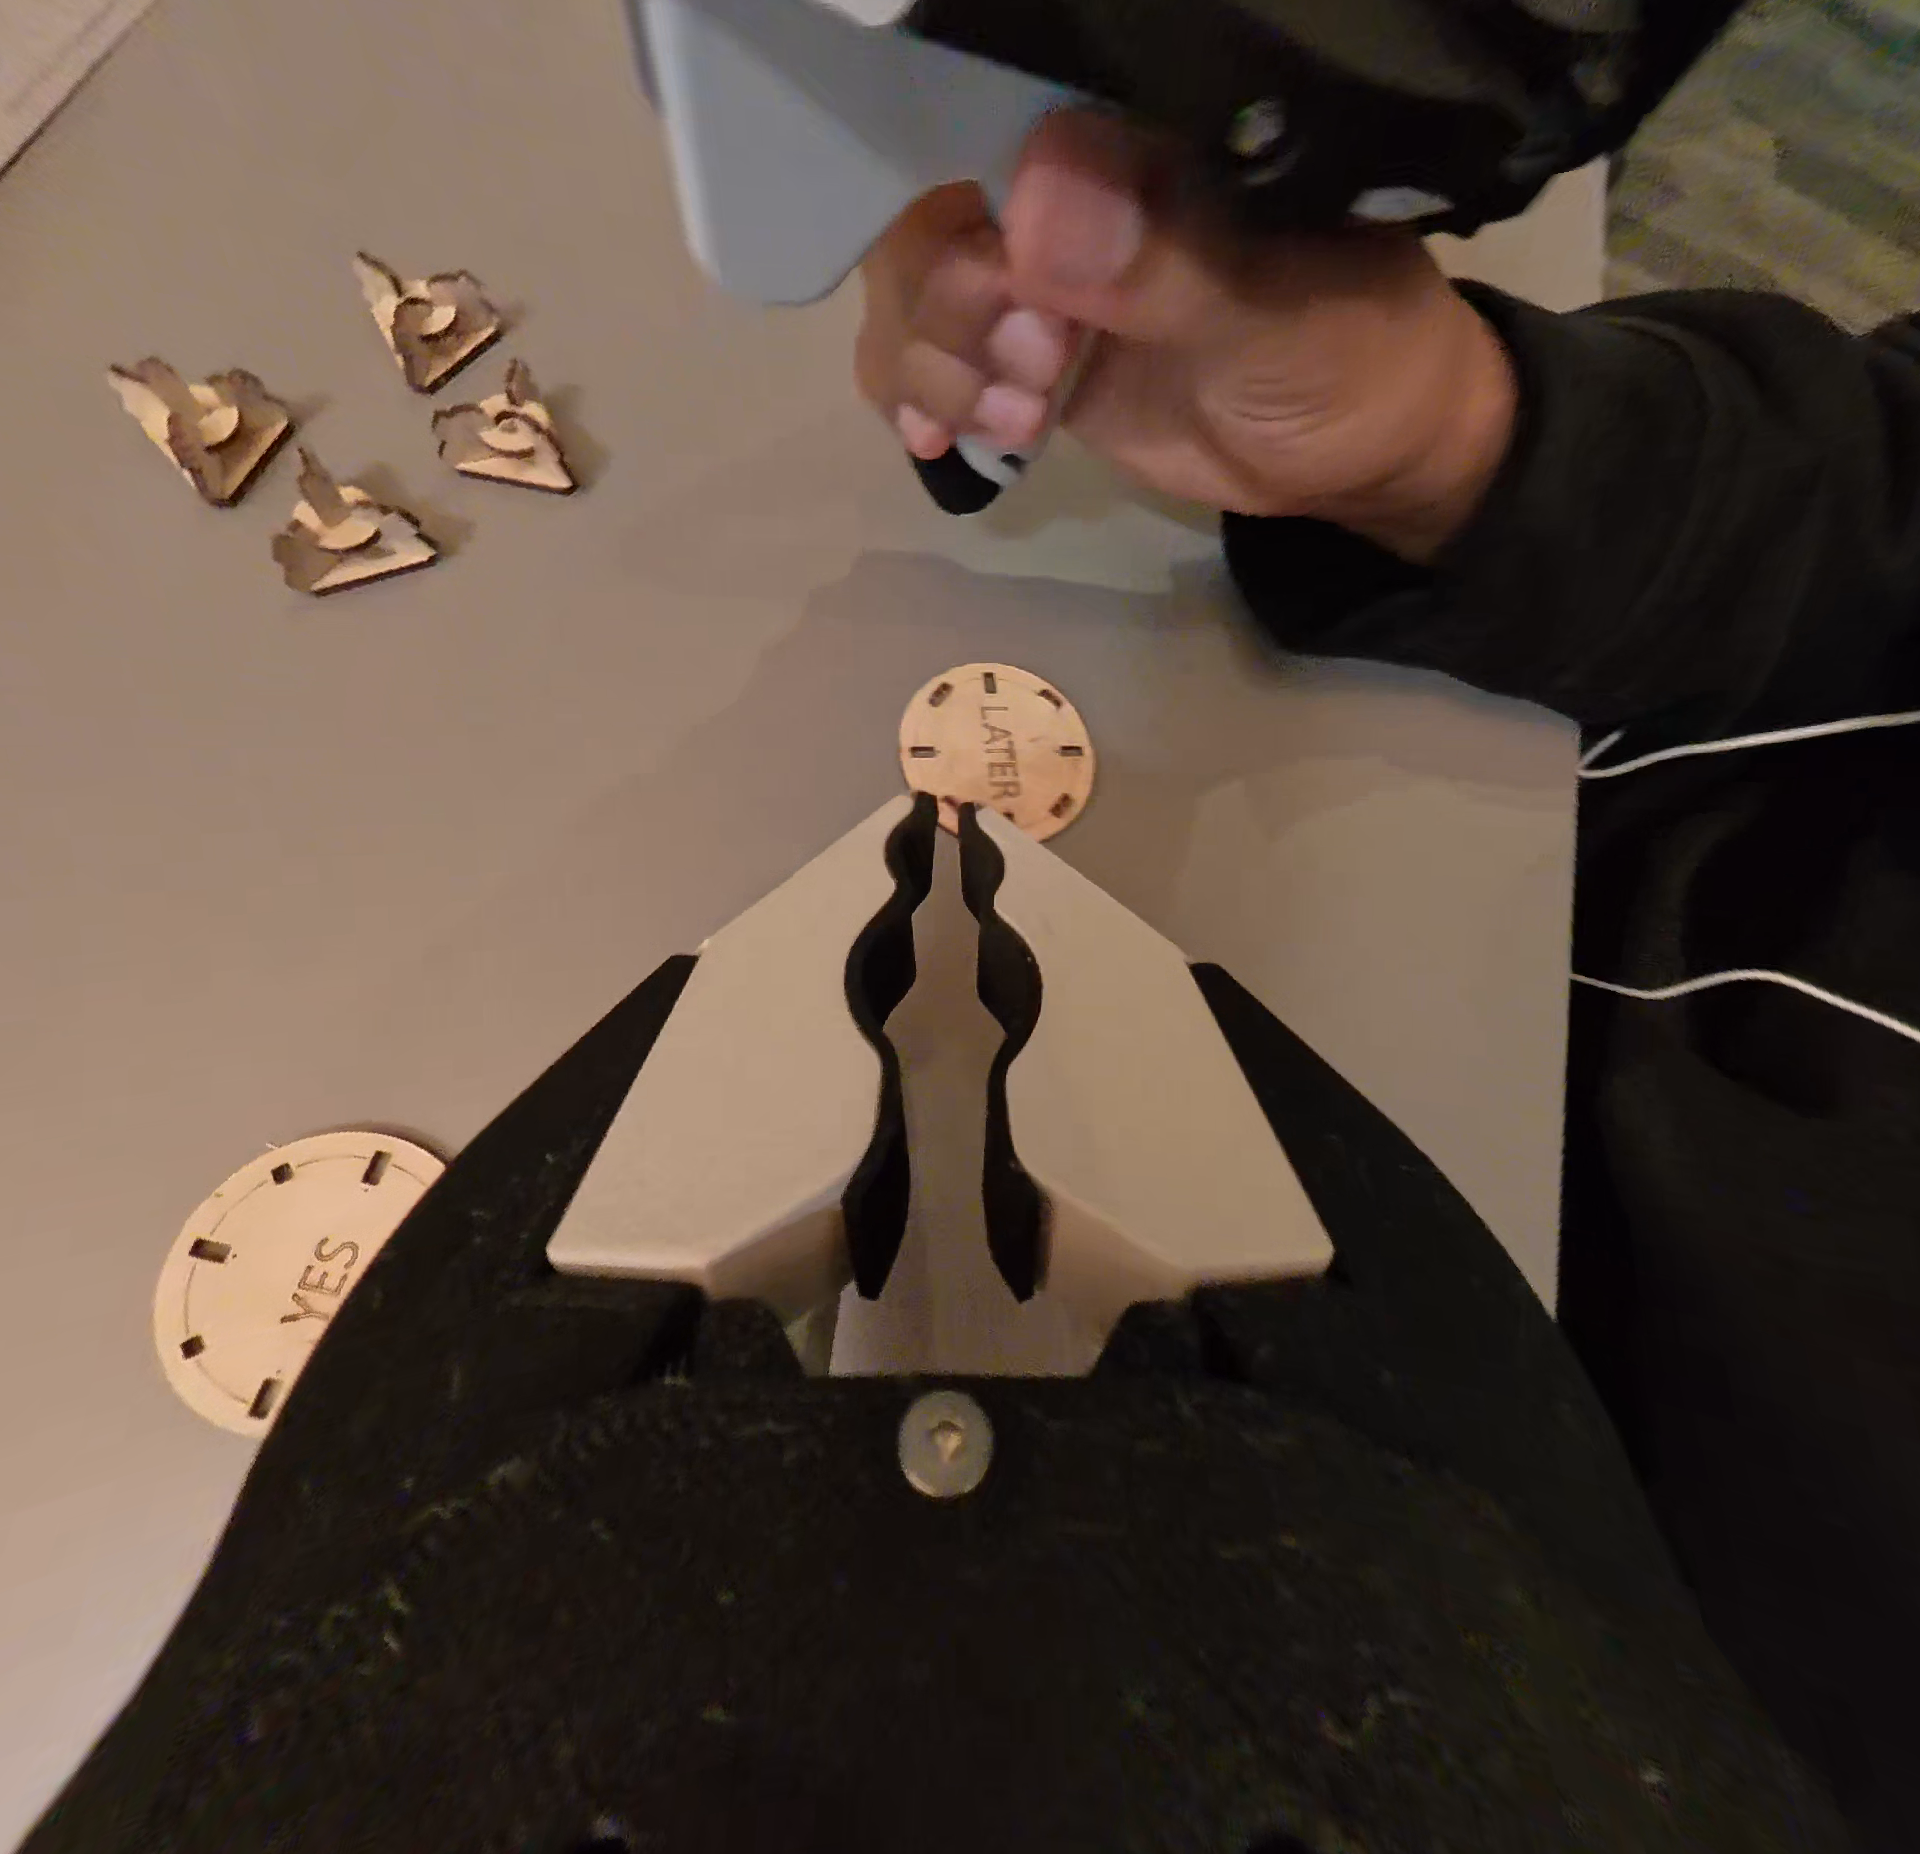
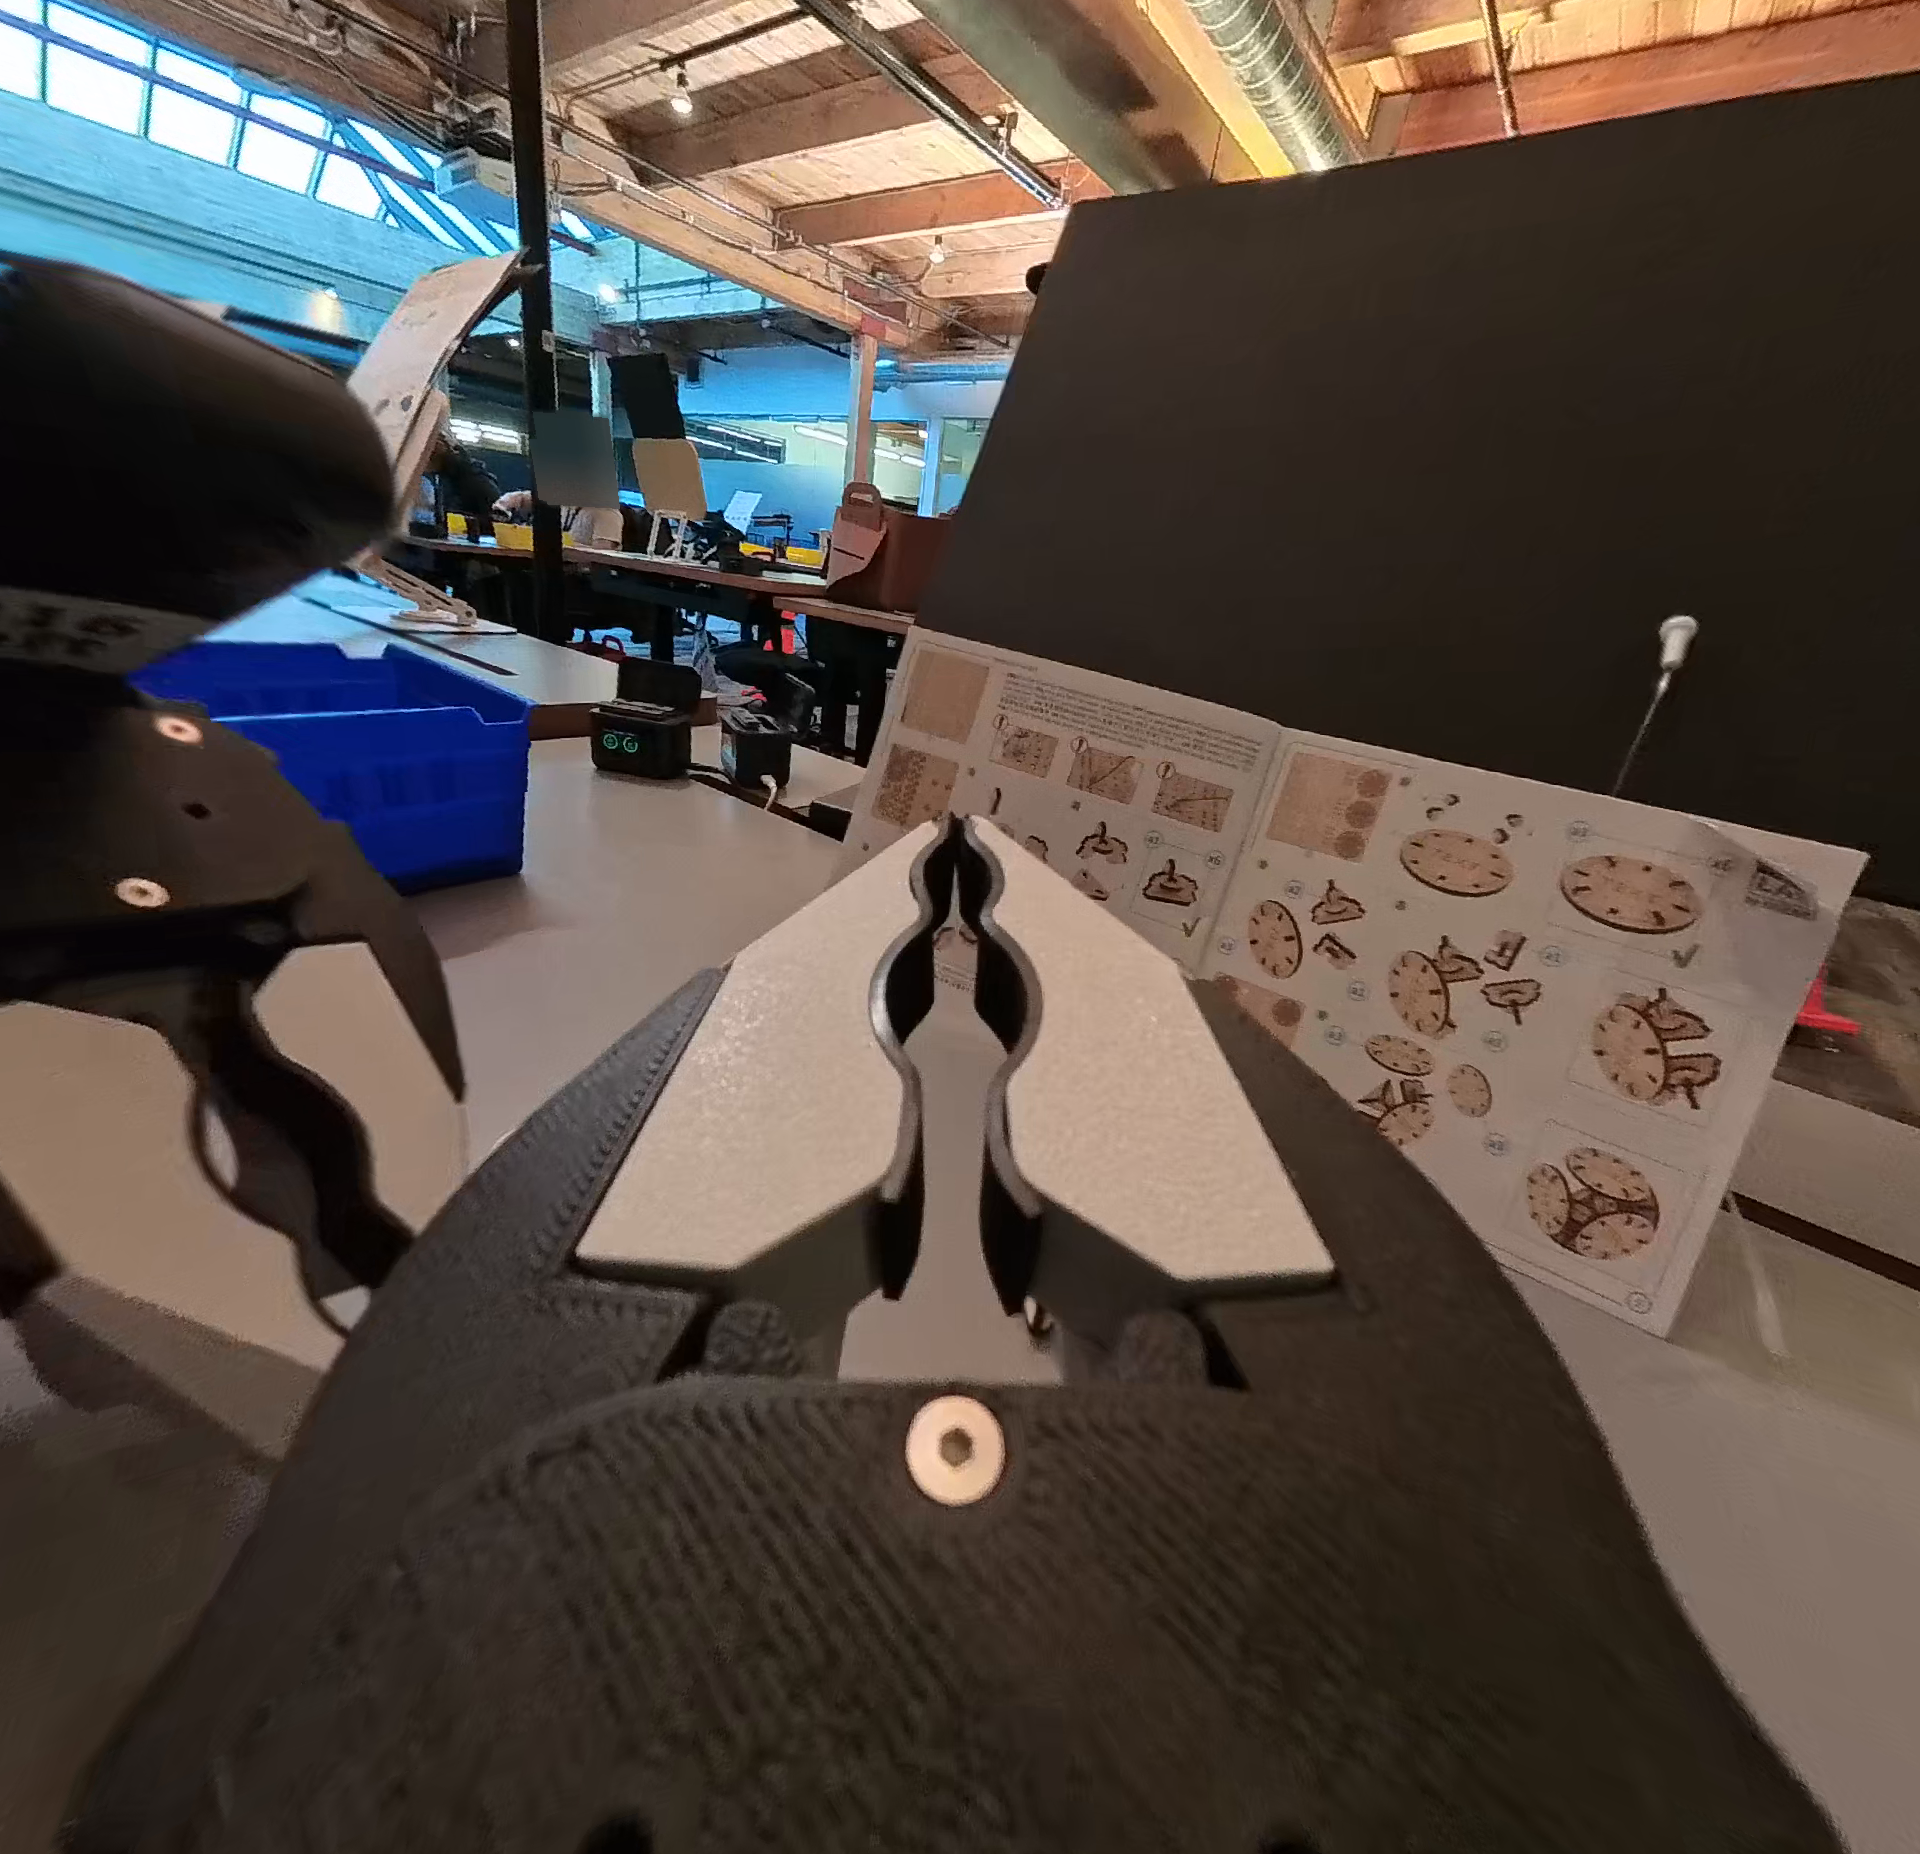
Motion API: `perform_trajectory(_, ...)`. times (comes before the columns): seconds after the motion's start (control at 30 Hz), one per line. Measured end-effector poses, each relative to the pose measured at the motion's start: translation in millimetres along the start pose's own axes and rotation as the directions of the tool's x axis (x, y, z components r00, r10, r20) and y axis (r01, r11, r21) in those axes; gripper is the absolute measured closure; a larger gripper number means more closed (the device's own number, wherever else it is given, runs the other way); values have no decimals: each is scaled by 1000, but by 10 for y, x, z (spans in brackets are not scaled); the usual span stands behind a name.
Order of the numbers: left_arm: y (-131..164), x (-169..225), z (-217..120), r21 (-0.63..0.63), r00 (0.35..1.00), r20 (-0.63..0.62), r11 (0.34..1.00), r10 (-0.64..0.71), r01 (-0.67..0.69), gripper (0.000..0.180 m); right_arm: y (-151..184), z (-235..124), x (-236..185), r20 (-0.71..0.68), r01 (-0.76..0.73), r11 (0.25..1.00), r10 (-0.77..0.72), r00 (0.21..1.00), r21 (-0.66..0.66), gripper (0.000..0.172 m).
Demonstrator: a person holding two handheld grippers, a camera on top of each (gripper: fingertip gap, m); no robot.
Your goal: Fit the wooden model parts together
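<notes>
Two round wooden discs lie flat (slots ringing each rim); we see the left gripper slightly parted over one disc, the right gripper clenched bare.

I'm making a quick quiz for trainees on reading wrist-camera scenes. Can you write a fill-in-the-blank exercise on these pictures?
1. The left tool's tips are just over the near edge of a round wooden ____ lying flat on the grey table.
2. To the left lie ____ small triangular wooden assemblies, grouped together.
3. The storage bin on the table is ____ in colour.
4. The right tool points toward an open instruction ____ propped against a black board.

Missing words: disc; four; blue; sheet
</notes>
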State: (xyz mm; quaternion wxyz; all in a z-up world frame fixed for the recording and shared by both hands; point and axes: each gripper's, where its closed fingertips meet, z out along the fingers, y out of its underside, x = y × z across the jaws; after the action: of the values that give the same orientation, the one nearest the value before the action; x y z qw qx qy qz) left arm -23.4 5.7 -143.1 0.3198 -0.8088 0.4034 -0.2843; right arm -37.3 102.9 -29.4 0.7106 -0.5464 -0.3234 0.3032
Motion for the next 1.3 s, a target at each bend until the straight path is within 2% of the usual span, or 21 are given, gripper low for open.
perform_trajectory(0.27,70,-323,39,56,992,80,994,-99,94,178,285,33,-113,38,65,980,-59,998,-187,172)
perform_trajectory(0.37,86,-422,0,86,987,102,990,-123,115,180,449,-6,-202,149,65,958,-23,989,-279,170)
perform_trajectory(0.43,89,-438,-45,78,986,121,992,-111,102,180,505,-58,-316,245,31,946,52,968,-322,172)
perform_trajectory(0.57,-58,-428,-152,165,986,153,985,-73,48,180,461,-102,-433,327,-87,934,208,922,-347,172)
perform_trajectory(0.73,-210,-476,-310,276,982,154,959,-105,60,180,277,-169,-548,424,-171,935,297,856,-310,172)
perform_trajectory(0.83,-324,-476,-434,357,983,158,934,-96,34,180,111,-219,-606,485,-268,921,379,788,-283,172)
perform_trajectory(1.0,-500,-390,-609,477,989,135,879,-61,-11,180,-59,-300,-705,575,-413,854,518,633,-316,172)
perform_trajectory(1.07,-568,-318,-667,521,993,108,853,-41,-21,180,-81,-310,-706,583,-442,835,547,600,-329,172)
perform_trajectory(1.17,-609,-250,-703,549,997,71,836,-30,-14,180,-70,-310,-694,579,-444,830,555,597,-338,172)
perform_trajectory(1.3,-519,-340,-600,492,995,73,870,-75,29,180,5,-315,-654,536,-406,835,549,642,-370,172)
